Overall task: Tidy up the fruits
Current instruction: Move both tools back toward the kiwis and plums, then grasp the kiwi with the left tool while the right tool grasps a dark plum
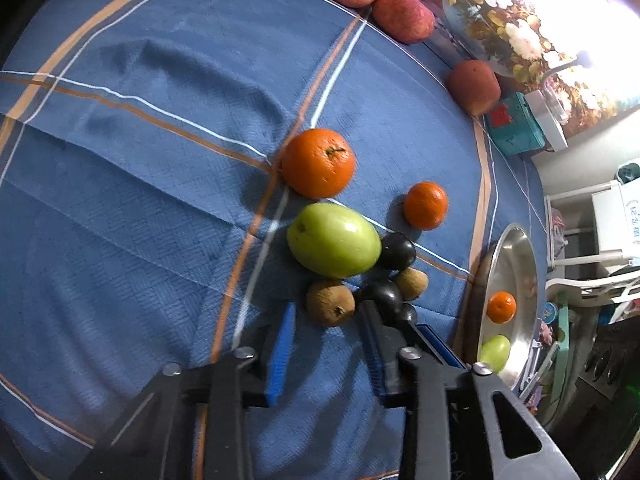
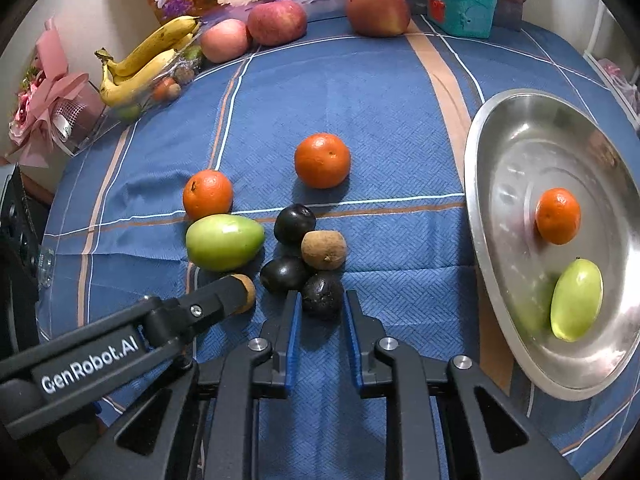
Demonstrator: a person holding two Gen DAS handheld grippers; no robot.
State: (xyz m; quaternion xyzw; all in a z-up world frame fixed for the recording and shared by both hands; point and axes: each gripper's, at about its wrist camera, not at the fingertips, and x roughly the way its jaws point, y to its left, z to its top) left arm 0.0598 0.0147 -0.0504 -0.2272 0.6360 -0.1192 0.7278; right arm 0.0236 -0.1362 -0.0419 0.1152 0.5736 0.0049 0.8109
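Note:
My right gripper (image 2: 323,300) is shut on a dark round fruit (image 2: 322,290) at the near end of a small cluster on the blue cloth. My left gripper (image 1: 327,307) stands open, with a brown kiwi (image 1: 330,304) between its fingertips and a slim gap at the left pad. Its finger (image 2: 216,294) covers most of that kiwi in the right wrist view. A green fruit (image 2: 224,242), two oranges (image 2: 207,195) (image 2: 322,160), another kiwi (image 2: 324,250) and two more dark fruits (image 2: 295,224) (image 2: 284,274) lie close by. The steel tray (image 2: 500,140) at right holds an orange (image 2: 557,216) and a green fruit (image 2: 576,300).
Red apples (image 2: 276,22) line the table's far edge, beside a bunch of bananas (image 2: 148,56) in a clear container. A teal box (image 2: 460,4) stands at the back right and a pink bouquet (image 2: 52,96) at the far left. The blue cloth (image 2: 360,100) lies bare behind the cluster.

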